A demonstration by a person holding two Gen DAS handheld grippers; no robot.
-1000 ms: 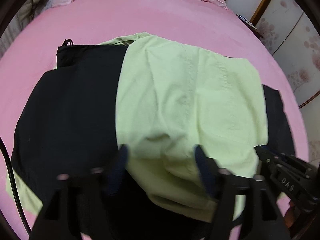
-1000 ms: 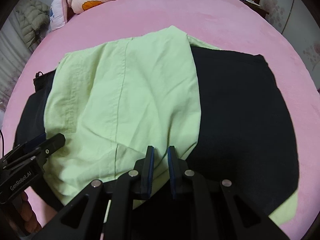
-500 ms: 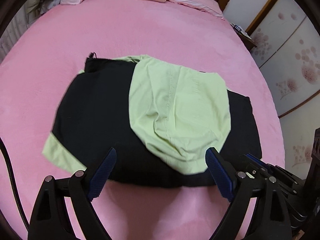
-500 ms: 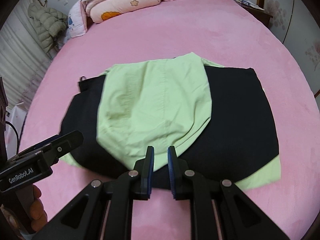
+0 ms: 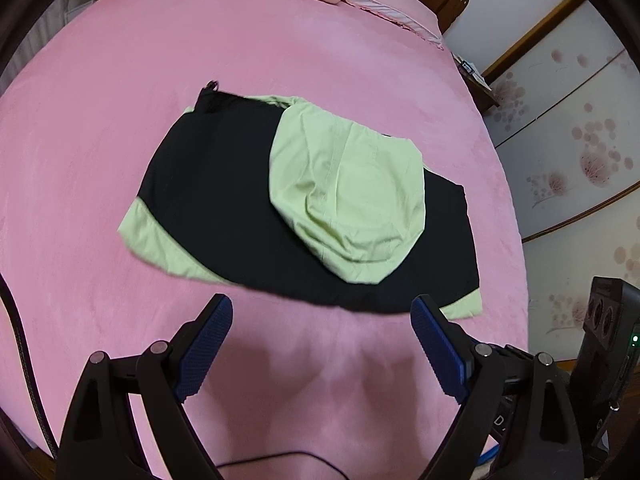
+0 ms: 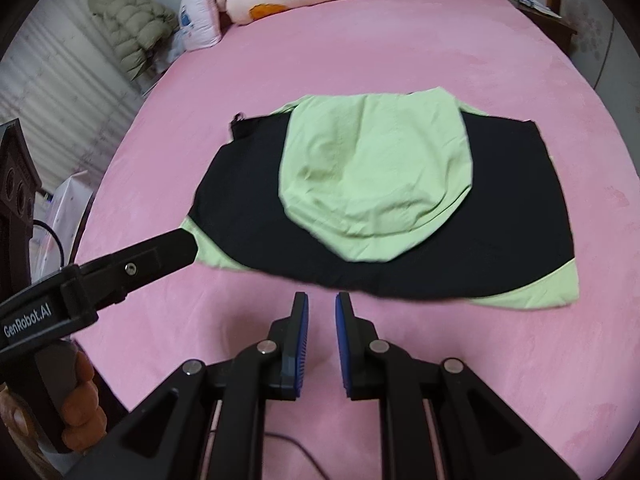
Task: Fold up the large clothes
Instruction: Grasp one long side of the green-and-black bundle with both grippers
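Both grippers are now higher and farther back from the black and green jacket (image 5: 240, 208), which lies folded flat on the pink bed (image 5: 100, 120). The left gripper (image 5: 320, 344) has its jaws wide apart and empty. The right gripper (image 6: 322, 344) has its jaws nearly together, holding nothing. Only the right view shows a hand (image 6: 80, 404) and a puffy coat (image 6: 128, 32).

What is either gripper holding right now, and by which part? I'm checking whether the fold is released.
Nothing is held. The left gripper stands wide open and the right gripper nearly closed on empty air, both clear of the garment lying on the bed.
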